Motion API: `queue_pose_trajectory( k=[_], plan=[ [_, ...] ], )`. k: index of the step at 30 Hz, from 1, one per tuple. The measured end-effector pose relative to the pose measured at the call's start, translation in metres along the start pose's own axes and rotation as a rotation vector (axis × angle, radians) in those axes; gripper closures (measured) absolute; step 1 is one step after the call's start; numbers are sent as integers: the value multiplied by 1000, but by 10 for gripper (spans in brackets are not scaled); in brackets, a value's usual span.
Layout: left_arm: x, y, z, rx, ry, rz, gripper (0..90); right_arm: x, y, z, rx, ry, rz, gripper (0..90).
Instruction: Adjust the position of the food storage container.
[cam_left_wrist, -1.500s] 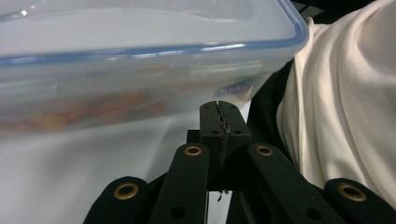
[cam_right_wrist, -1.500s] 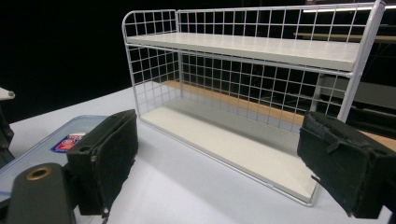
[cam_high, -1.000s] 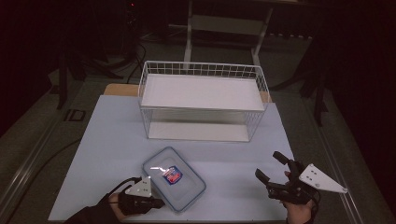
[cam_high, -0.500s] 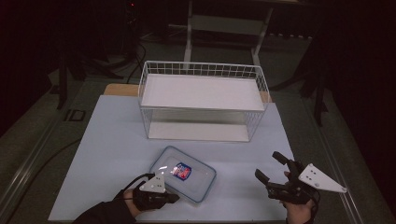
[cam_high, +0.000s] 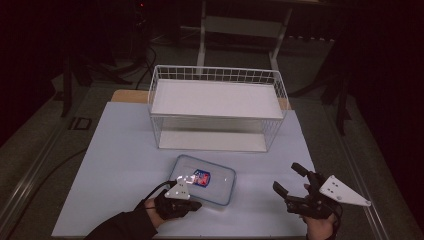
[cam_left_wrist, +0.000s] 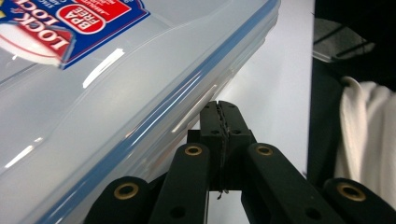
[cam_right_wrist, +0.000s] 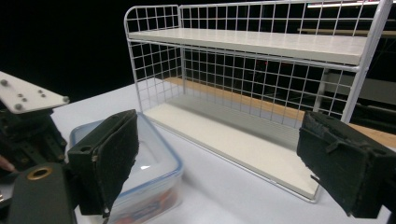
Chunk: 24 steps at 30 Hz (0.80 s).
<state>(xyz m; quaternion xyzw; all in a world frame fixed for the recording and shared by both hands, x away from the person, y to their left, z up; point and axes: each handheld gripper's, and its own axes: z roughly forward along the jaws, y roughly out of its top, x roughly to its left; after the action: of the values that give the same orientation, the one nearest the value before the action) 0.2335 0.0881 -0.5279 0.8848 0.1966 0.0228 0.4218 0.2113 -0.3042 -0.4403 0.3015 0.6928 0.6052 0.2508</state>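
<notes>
A clear plastic food container (cam_high: 203, 185) with a blue-rimmed lid lies flat on the pale counter (cam_high: 115, 165), just in front of a white wire rack (cam_high: 217, 114) that stands near the counter's far side. The container's lid carries a red, white and blue label (cam_high: 201, 177); in the left tool view the words "BPA FREE" can be read on it. The rack has two white shelves, an upper one and a lower one level with the counter, enclosed by wire grid walls at the back and sides and open toward the person. The left tool (cam_high: 192, 205) sits at the container's near left corner, held in a gloved hand (cam_high: 165, 207). In the left tool view its two black jaws are pressed together with no gap and nothing between them, their tips just under or against the container's side edge; whether they touch it cannot be told. The right tool (cam_high: 289, 178) rests well to the right of the container, apart from it, with its jaws spread wide and empty. In the right tool view the container shows behind the left jaw and the rack stands between the two jaws.
</notes>
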Motion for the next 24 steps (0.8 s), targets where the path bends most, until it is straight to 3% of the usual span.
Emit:
queue_pose_trajectory(
  k=[6, 9, 12, 15, 16, 17, 20, 24],
  plan=[
    [5, -6, -18, 11, 11, -5, 898, 1, -1, 1, 6, 5, -2, 124],
    [11, -20, -36, 27, 35, -19, 898, 0, -1, 1, 3, 2, -2, 124],
    [19, -34, -52, 49, 78, -42, 898, 0, -1, 0, 0, -2, -1, 124],
    [34, -46, -68, 62, 151, -82, 897, 0, 0, 0, 1, -2, -3, 124],
    [34, -46, -68, 62, 151, -82, 898, 0, 0, 0, 1, -2, -3, 124],
    [43, -49, -73, 51, 169, -114, 898, 1, 0, 1, 3, -3, -8, 124],
    [58, -50, -74, 38, 220, -129, 898, 2, 0, 2, 4, -1, -14, 124],
    [70, -48, -66, 27, 206, -147, 898, 1, 0, 1, 3, -1, -4, 126]
  ],
)
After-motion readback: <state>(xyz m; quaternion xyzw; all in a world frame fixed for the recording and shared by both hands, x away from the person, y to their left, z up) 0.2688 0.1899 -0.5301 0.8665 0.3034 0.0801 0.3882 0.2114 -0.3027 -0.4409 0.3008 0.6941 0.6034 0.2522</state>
